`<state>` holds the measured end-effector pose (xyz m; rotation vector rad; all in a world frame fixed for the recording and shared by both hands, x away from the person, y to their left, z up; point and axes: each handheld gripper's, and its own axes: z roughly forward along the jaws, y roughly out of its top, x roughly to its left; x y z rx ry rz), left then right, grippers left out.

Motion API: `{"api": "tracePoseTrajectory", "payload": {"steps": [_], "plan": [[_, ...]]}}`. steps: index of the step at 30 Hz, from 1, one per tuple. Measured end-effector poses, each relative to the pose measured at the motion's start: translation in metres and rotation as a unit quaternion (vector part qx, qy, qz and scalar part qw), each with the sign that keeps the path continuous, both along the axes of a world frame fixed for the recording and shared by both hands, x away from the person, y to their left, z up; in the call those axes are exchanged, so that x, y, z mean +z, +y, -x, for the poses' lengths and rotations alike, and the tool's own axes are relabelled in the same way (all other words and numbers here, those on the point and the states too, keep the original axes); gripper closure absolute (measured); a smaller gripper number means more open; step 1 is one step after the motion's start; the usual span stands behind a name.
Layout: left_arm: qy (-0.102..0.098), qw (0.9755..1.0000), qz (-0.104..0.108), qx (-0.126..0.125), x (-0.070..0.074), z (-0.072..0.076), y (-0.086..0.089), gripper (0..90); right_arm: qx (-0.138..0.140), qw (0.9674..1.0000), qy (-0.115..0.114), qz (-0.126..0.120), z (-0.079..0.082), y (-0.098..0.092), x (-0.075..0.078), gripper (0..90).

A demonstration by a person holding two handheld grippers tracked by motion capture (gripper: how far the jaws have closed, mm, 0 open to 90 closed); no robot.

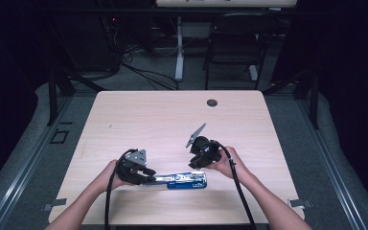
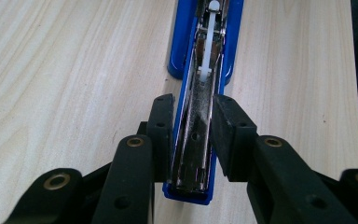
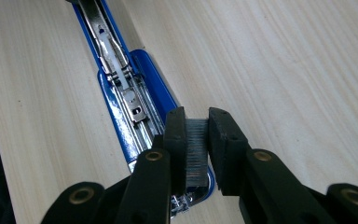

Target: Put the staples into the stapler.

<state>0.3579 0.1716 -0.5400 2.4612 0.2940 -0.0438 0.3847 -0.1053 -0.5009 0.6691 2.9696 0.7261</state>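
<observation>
The stapler (image 1: 184, 180) lies flat on the counter (image 1: 172, 115), near its front edge, between the 2 hands. It is blue, opened out, with its metal channel facing up.

The left gripper (image 1: 143, 176) is low over the left end of the stapler. In the left gripper view (image 2: 193, 140) its 2 fingers (image 2: 161, 135) are clamped on the stapler's open end, 1 against each long side of the blue body, with the metal channel between them. The white pusher (image 2: 208, 46) sits farther along the channel, toward the far end. The stapler rests on the counter under the grip.

The right gripper (image 1: 196, 155) is held over the counter just behind the stapler's right end, tilted, with its grey plate (image 1: 196, 134) raised toward the back. In the right gripper view (image 3: 196, 149) its fingers (image 3: 175, 144) are closed on a strip of staples (image 3: 196, 151): a grey ribbed block, pinched from both sides and standing on edge between the pads. The strip hangs just above the near end of the stapler (image 3: 126, 107), over the rounded blue tip. Whether it touches the stapler I cannot tell.

Each hand wraps the rear of its gripper, and a black cable (image 1: 239, 191) trails back from the right one along the forearm.
</observation>
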Motion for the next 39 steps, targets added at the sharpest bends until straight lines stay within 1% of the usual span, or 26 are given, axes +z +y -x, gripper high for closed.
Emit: {"api": "tracePoseTrajectory", "payload": {"steps": [1,2,3,4,5,6,7,8,9,11,13,14,16,17,19,23,25,29,31,36,39], "plan": [[-0.004,1.0,-0.007,0.001,0.001,0.0,0.0,70.1,0.003,1.0,-0.002,0.004,0.0,0.0,0.0,78.2],[-0.004,1.0,-0.007,0.002,0.001,0.0,0.0,70.1,0.004,1.0,-0.001,0.001,0.001,0.001,-0.001,78.2],[0.0,1.0,0.0,-0.001,0.0,0.0,0.0,70.1,0.006,1.0,0.001,0.0,0.001,0.001,-0.001,78.2],[0.0,1.0,-0.002,-0.001,0.0,0.0,0.0,70.1,0.01,0.9999,0.002,0.002,0.001,0.001,-0.001,78.2],[-0.001,1.0,0.003,0.001,-0.001,0.0,0.0,70.0,0.013,0.9999,0.001,0.001,0.002,0.002,-0.002,78.2],[-0.001,1.0,0.003,0.001,-0.001,0.0,0.0,70.0,0.016,0.9999,0.002,-0.002,0.003,0.002,-0.002,78.2],[-0.001,1.0,0.003,0.001,-0.001,0.0,0.0,70.0,0.022,0.9997,0.004,0.001,0.003,0.002,-0.003,78.2],[0.0,1.0,-0.001,-0.001,0.0,-0.001,0.0,70.0,0.024,0.9997,0.004,0.004,0.004,0.002,-0.004,78.2],[0.0,1.0,-0.001,-0.002,0.0,-0.001,0.0,70.0,0.026,0.9996,0.005,0.001,0.004,0.002,-0.005,78.2],[0.0,1.0,-0.002,-0.001,0.0,-0.001,0.0,69.9,0.029,0.9995,0.006,0.005,0.005,0.002,-0.006,78.2],[0.0,1.0,0.001,-0.001,0.0,-0.001,0.0,69.9,0.034,0.9994,0.008,0.004,0.005,0.002,-0.006,78.2],[0.002,1.0,0.0,-0.002,0.0,-0.002,0.0,69.9,0.035,0.9994,0.007,0.004,0.005,0.002,-0.006,78.2],[-0.002,1.0,-0.006,0.001,0.0,-0.002,0.001,69.6,0.04,0.9992,0.009,0.001,0.006,0.001,-0.006,78.2],[0.001,1.0,0.0,0.001,0.0,-0.002,0.0,69.5,0.042,0.9991,0.007,0.0,0.006,0.002,-0.006,78.2],[0.003,1.0,0.001,-0.001,0.0,-0.002,0.001,69.4,0.051,0.9987,0.008,0.0,0.007,0.002,-0.007,78.2],[0.002,1.0,0.0,0.001,0.0,-0.002,0.001,69.3,0.06,0.9981,0.01,0.005,0.009,0.003,-0.009,78.2],[0.002,1.0,0.0,0.001,0.0,-0.002,0.001,69.3,0.069,0.9975,0.012,0.008,0.01,0.003,-0.011,78.2],[0.0,1.0,-0.001,0.003,0.0,-0.003,0.001,69.3,0.074,0.9971,0.012,0.011,0.01,0.002,-0.012,78.2],[-0.002,1.0,-0.006,0.004,0.001,-0.003,0.001,69.3,0.077,0.9969,0.012,0.014,0.011,0.002,-0.013,78.2],[-0.004,0.9999,-0.007,0.005,0.001,-0.003,0.001,69.2,0.085,0.9964,0.005,0.009,0.012,0.001,-0.011,78.2],[-0.005,0.9999,-0.007,0.006,0.001,-0.003,0.001,69.3,0.091,0.9958,0.007,0.003,0.013,0.001,-0.01,78.2]]}}
